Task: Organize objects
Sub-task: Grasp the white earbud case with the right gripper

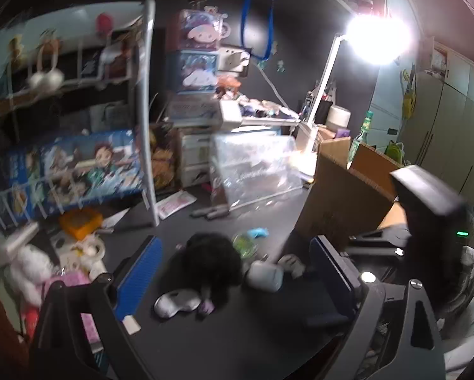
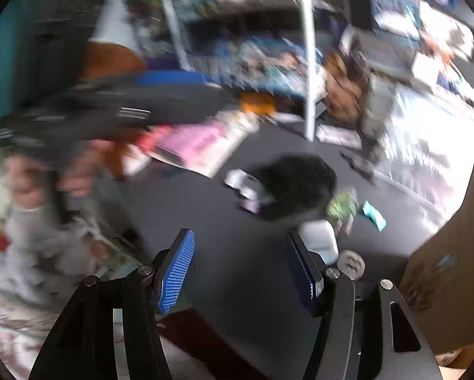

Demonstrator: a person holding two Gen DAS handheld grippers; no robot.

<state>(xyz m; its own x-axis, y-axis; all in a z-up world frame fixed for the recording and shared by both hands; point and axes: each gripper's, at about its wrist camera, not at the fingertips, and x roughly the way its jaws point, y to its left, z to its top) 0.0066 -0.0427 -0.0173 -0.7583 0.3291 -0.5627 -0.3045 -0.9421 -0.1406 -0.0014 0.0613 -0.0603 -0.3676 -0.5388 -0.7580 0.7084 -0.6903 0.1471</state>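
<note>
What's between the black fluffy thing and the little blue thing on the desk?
A small green packet lies between the black fluffy thing and the little blue thing. The right wrist view shows it best; the left wrist view shows it too, blurred.

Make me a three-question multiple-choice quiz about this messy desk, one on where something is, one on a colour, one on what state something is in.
1. Where does the cardboard box stand in the left wrist view?
A. right of the black fuzzy object
B. on the wire shelf
C. under the desk

2. What colour are the pads on the fingers?
A. red
B. blue
C. yellow

3. What is between the fingers of the left gripper?
A. a green bottle, clamped
B. a pink book, clamped
C. nothing gripped; they stand wide open

Answers: 1 A, the box rises at the right of the black fuzzy object. 2 B, ribbed blue pads show in both views. 3 C, the fingers stand well apart over the dark desk.
</note>
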